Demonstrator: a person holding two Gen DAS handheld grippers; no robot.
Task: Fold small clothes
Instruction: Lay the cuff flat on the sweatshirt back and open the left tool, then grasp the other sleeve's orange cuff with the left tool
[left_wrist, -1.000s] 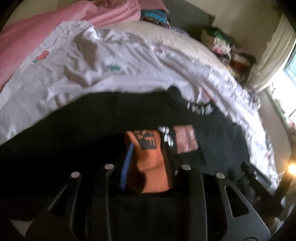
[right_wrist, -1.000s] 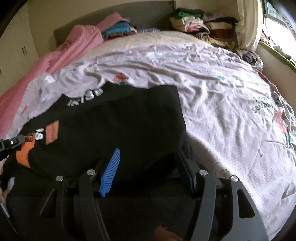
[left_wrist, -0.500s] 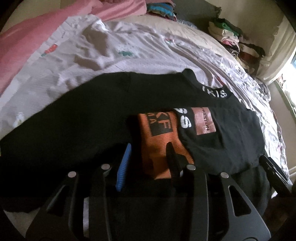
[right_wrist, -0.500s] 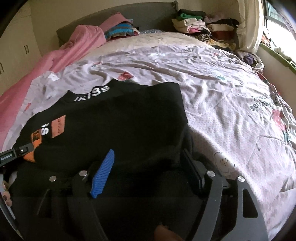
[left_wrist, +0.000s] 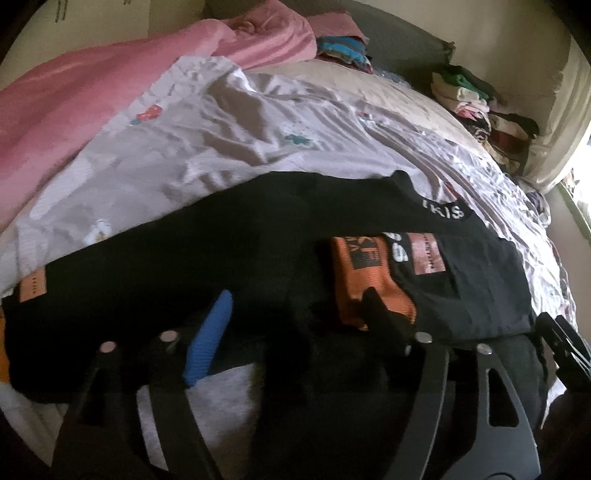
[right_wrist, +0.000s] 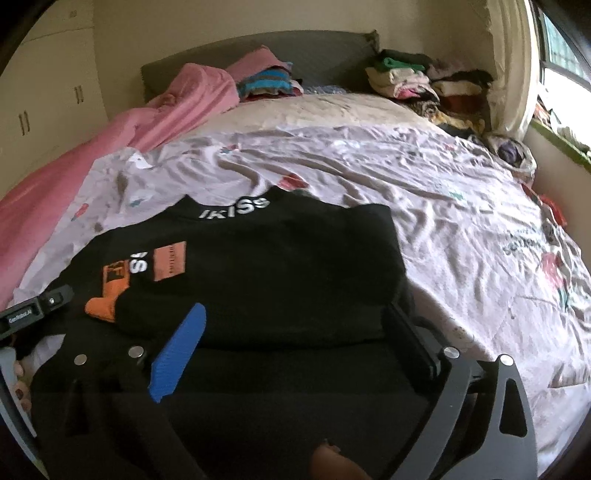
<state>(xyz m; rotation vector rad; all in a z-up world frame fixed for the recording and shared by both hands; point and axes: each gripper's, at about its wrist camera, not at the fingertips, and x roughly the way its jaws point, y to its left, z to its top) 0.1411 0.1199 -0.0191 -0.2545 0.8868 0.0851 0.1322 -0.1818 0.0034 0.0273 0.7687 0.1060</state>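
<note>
The black garment (right_wrist: 266, 280), with its orange cuff (left_wrist: 369, 288) folded inward, has been laid flat on the bed (right_wrist: 461, 229). Both the left claw (left_wrist: 299, 314) and right claw (right_wrist: 295, 332) are opening, released, with nothing gripped. This fold is judged complete.

My left tongs (left_wrist: 295, 314) have black slotted arms fastened with round silver screws; one finger wears a ribbed blue pad (left_wrist: 210, 339), the other is plain black. My right tongs (right_wrist: 295, 332) are built the same, with a blue pad (right_wrist: 177, 354) and silver screws. A white-lettered label marks the left tongs' black bar.
</note>
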